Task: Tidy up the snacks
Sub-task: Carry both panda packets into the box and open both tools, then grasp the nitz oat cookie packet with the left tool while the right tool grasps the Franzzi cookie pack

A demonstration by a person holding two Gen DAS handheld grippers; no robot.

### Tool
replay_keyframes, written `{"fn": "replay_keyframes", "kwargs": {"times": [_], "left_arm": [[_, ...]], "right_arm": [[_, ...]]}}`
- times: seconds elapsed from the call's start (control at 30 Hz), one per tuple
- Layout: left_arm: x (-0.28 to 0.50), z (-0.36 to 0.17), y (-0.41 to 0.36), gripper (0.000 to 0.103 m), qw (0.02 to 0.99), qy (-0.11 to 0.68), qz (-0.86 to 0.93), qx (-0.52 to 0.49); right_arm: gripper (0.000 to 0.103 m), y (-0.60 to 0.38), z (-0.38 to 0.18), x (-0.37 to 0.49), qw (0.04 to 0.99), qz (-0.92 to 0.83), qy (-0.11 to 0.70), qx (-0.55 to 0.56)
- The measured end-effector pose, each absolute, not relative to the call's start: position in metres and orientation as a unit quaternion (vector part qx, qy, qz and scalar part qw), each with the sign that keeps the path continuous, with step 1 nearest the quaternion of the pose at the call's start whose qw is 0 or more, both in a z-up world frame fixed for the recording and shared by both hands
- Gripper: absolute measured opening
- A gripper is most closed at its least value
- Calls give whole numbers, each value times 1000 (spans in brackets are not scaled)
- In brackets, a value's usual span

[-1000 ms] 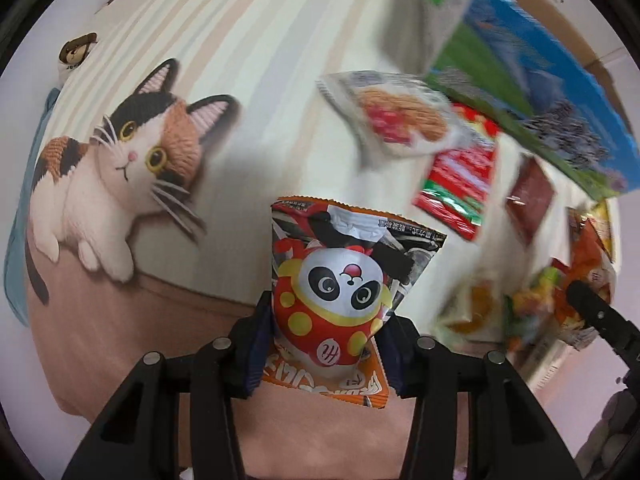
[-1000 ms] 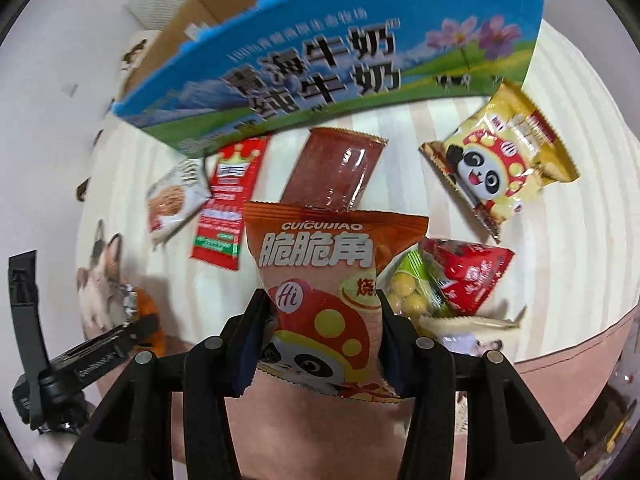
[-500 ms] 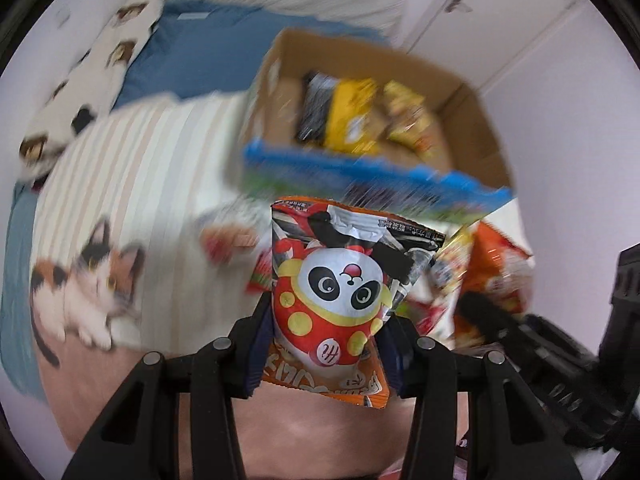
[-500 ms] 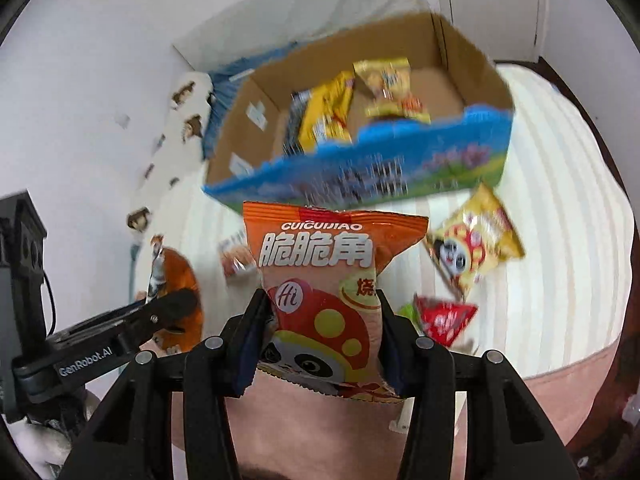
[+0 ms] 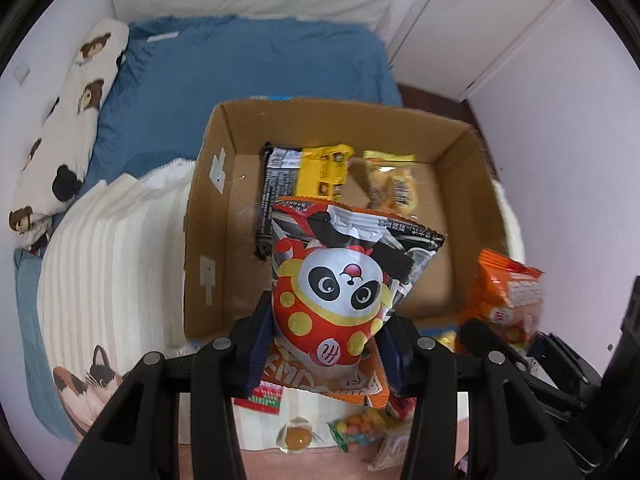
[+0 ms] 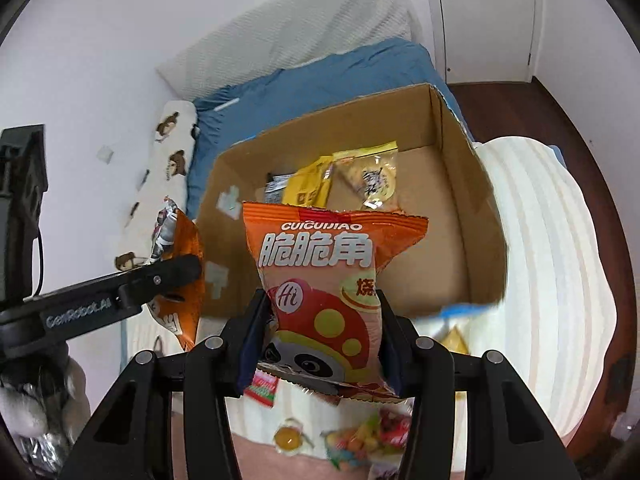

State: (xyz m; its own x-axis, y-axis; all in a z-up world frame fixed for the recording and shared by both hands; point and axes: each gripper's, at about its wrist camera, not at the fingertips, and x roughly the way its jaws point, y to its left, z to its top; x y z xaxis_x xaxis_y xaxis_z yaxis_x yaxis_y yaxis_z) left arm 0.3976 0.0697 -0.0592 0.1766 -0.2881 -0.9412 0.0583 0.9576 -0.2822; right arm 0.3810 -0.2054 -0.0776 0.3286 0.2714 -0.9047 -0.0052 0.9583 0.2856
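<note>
Sitting on the blue-sheeted bed [image 5: 248,68], the open cardboard box [image 5: 208,240] held a black-and-yellow packet [image 5: 320,172] and a clear yellow biscuit bag [image 6: 370,178] against its far wall. Over the box's near edge, the left gripper [image 5: 326,344] was clamped on a panda snack bag [image 5: 344,280], and the right gripper [image 6: 320,344] was clamped on an orange chip bag [image 6: 324,264]. Before the box, on the striped cat blanket [image 5: 108,264], lay a red packet [image 5: 262,398], a candy bag [image 5: 356,432] and a jelly cup [image 5: 296,436].
</note>
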Motion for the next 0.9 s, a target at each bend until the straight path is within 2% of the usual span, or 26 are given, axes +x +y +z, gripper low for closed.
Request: {"fn": "replay_keyframes", "kwargs": {"times": [0.37, 0.4, 0.43, 0.47, 0.5, 0.53, 0.57, 0.9], "left_arm": [[437, -138, 66, 45, 695, 709, -77, -94], [438, -143, 68, 45, 690, 713, -75, -100], [439, -147, 69, 46, 685, 717, -76, -106], [440, -151, 70, 56, 682, 719, -78, -111], [441, -152, 70, 64, 682, 719, -76, -108], [441, -153, 70, 84, 683, 719, -74, -103], [441, -153, 71, 93, 686, 716, -75, -101], [427, -125, 71, 93, 718, 685, -79, -94]], "right_arm": [[53, -204, -148, 440, 765, 67, 634, 88], [54, -204, -155, 443, 760, 65, 641, 84], [61, -204, -161, 446, 752, 63, 651, 78], [70, -203, -168, 449, 744, 62, 662, 72], [91, -202, -173, 451, 737, 61, 670, 67], [97, -202, -176, 453, 734, 58, 674, 62], [97, -203, -178, 454, 734, 53, 674, 57], [97, -201, -166, 453, 745, 47, 663, 59]]}}
